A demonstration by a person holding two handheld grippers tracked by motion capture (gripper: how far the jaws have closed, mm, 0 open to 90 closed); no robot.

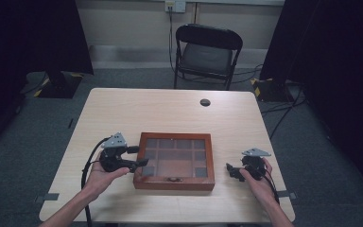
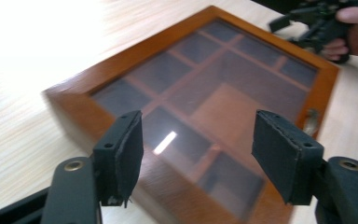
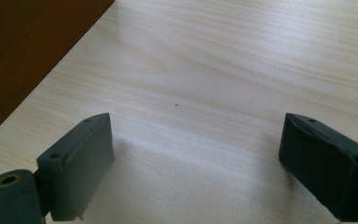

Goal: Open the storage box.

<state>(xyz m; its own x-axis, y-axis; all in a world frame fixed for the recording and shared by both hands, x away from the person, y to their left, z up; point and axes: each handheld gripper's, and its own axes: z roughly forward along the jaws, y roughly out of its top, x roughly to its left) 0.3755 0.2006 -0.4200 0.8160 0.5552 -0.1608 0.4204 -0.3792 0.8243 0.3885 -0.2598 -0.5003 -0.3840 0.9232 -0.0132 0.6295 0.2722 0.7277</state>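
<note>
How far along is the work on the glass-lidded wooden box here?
Little looks done: the wooden box sits shut on the table, its lid flat and front latch down. In hand: the left gripper hovers over the box's left edge, jaws apart with nothing between them. The right gripper waits open beside the box. Opening the lid is left.

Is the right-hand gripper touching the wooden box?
Apart. In the high view a strip of bare table lies between the right gripper and the wooden box; the right gripper view shows its open jaws over bare wood, the box off to one side.
</note>
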